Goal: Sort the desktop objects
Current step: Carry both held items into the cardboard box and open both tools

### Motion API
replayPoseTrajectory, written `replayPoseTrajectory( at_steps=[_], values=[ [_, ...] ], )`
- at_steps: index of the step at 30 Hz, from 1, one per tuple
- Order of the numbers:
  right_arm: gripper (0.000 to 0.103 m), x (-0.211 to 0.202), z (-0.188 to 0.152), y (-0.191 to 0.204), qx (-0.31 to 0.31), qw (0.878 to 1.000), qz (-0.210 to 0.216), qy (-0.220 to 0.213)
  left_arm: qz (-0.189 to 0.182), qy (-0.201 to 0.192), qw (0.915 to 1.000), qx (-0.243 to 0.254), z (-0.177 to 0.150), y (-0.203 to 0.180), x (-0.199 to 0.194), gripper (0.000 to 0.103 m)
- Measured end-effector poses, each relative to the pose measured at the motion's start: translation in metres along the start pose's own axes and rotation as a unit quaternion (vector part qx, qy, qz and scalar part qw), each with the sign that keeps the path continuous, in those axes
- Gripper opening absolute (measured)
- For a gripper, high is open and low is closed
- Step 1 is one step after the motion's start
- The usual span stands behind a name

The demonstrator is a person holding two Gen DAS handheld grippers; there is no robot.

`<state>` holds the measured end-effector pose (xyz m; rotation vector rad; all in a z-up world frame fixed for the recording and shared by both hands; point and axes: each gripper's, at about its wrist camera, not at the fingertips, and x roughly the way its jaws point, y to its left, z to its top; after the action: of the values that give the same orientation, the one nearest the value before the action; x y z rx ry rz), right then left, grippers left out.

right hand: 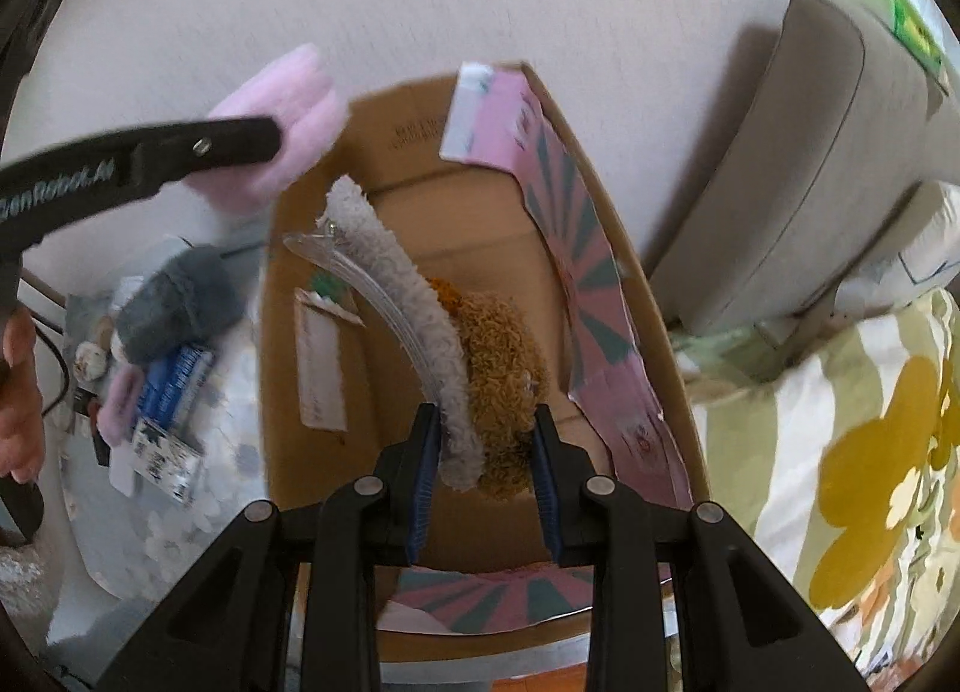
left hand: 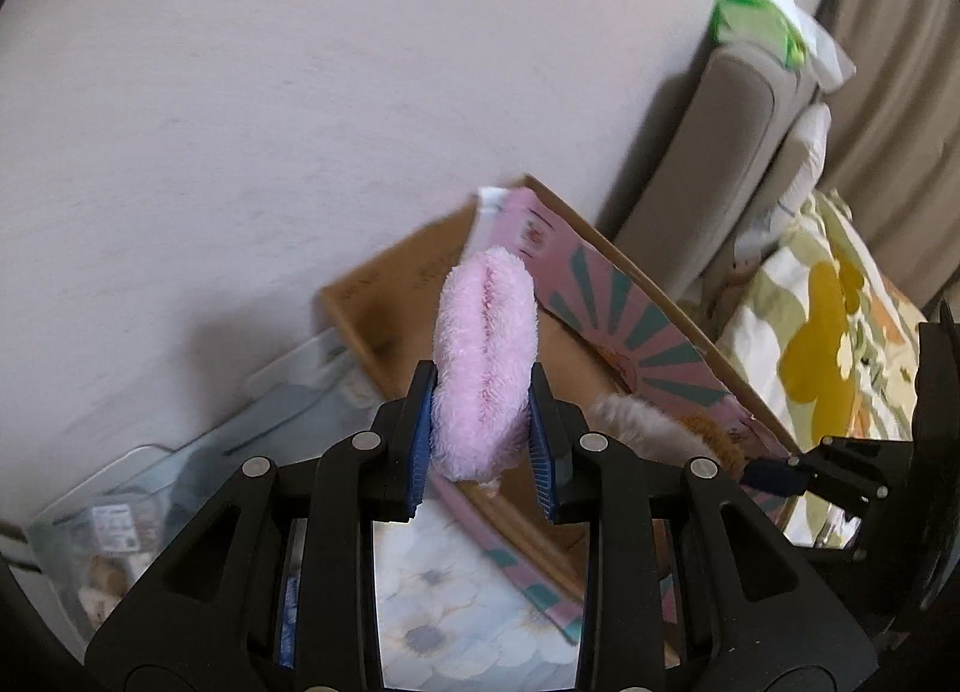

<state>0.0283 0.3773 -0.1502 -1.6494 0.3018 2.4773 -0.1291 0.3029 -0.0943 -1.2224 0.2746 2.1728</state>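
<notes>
Left claw (left hand: 482, 422) pinching pink plush (left hand: 485, 356), above box (left hand: 384, 302) near its left wall. Right claw (right hand: 487, 446) pinching brown plush (right hand: 501, 368) and grey strip (right hand: 408, 296) over box interior.

Pale wall (left hand: 300, 92), beige cushioned headboard (right hand: 810, 164), floral bedding (right hand: 870, 452), green packet (left hand: 756, 26), perhaps tissues

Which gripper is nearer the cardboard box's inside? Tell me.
Right. The right gripper, shut on a brown and grey plush item, hangs over the cardboard box. The left gripper, holding a pink fluffy item, is beside the box's far left corner.
</notes>
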Motion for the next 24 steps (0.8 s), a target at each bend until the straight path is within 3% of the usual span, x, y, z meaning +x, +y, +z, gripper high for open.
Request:
replayPoseTrajectory(
  at_steps=[9,16,19,21,22,24],
  values=[
    [0.027,0.021,-0.001,-0.009,0.005,1.000,-0.017,0.024,0.009,0.042,0.9988,0.020,0.006,-0.020,0.046,0.025],
    [0.027,0.030,-0.004,-0.009,0.005,0.999,-0.017,0.041,0.021,0.053,0.9977,0.036,0.003,-0.018,0.044,0.025],
    [0.033,0.036,-0.005,-0.009,0.008,0.998,-0.025,0.060,0.021,0.058,0.9971,0.045,0.003,-0.021,0.042,0.031],
    [0.053,0.036,-0.006,-0.010,0.014,0.998,-0.018,0.058,0.041,0.062,0.9959,0.050,0.003,-0.023,0.042,0.053],
    [0.069,0.033,-0.007,-0.012,0.021,0.998,-0.008,0.054,0.055,0.062,0.9950,0.055,0.003,-0.024,0.042,0.095],
    [0.074,0.029,-0.009,-0.016,0.035,0.998,0.002,0.046,0.056,0.043,0.9958,0.058,0.002,-0.025,0.036,0.103]
  ],
)
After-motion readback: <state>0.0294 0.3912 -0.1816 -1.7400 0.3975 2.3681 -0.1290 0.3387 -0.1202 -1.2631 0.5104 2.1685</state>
